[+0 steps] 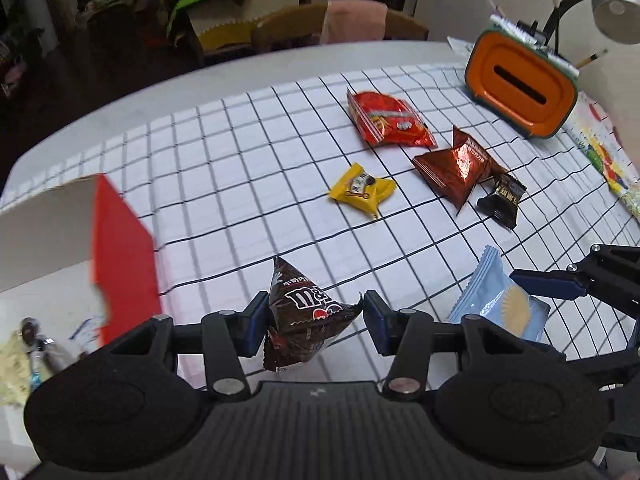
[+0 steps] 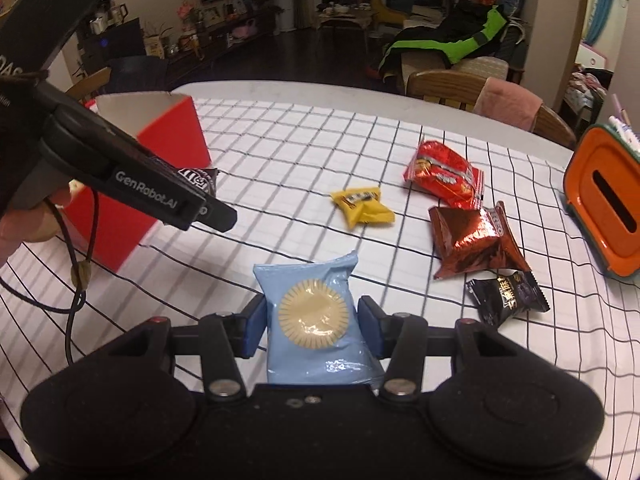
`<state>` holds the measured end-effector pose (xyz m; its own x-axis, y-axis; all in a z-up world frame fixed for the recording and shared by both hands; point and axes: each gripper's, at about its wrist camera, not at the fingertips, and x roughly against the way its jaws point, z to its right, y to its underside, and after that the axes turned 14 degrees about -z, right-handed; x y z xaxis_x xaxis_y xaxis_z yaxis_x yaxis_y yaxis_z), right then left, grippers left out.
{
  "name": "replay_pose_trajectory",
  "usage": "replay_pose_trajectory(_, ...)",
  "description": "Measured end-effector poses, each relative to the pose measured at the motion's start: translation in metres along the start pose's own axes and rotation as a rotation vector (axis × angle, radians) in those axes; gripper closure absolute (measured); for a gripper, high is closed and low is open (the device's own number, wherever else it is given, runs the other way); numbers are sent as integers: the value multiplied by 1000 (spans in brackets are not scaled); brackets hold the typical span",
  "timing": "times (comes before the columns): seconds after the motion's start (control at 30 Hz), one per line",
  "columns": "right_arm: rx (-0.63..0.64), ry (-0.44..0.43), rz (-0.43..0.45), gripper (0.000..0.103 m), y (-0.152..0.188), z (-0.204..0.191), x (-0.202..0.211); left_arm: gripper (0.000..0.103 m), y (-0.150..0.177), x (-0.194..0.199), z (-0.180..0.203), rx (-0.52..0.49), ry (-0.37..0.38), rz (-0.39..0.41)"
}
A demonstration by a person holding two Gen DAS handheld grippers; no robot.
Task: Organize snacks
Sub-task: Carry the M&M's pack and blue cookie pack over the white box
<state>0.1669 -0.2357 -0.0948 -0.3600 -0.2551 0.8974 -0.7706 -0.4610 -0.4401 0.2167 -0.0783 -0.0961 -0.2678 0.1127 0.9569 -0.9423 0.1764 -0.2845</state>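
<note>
Snacks: the left tool (image 1: 314,322) is clamped on an M&M's bag (image 1: 306,316), with the red box (image 1: 124,248) just left. The right tool (image 2: 312,330) grips a blue pack (image 2: 316,320). 4 remain on the surface (image 1: 240,184), far right.

Right tongs (image 2: 311,326) clamp the blue snack packet (image 2: 316,320) above the checked tablecloth (image 2: 280,152).

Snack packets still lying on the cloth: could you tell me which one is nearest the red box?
The yellow packet: it lies closest to the red box, left of the red, brown and black packets.
</note>
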Motion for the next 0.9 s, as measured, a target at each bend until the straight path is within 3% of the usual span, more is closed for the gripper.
replay_pose_trajectory(0.4, -42, -28, 60, 55, -28, -72, 35, 53, 41, 60, -71, 52, -5, 31)
replay_pose_trajectory(0.9, 59, -21, 88, 55, -93, -162, 22, 53, 68, 93, -166, 126, -66, 75)
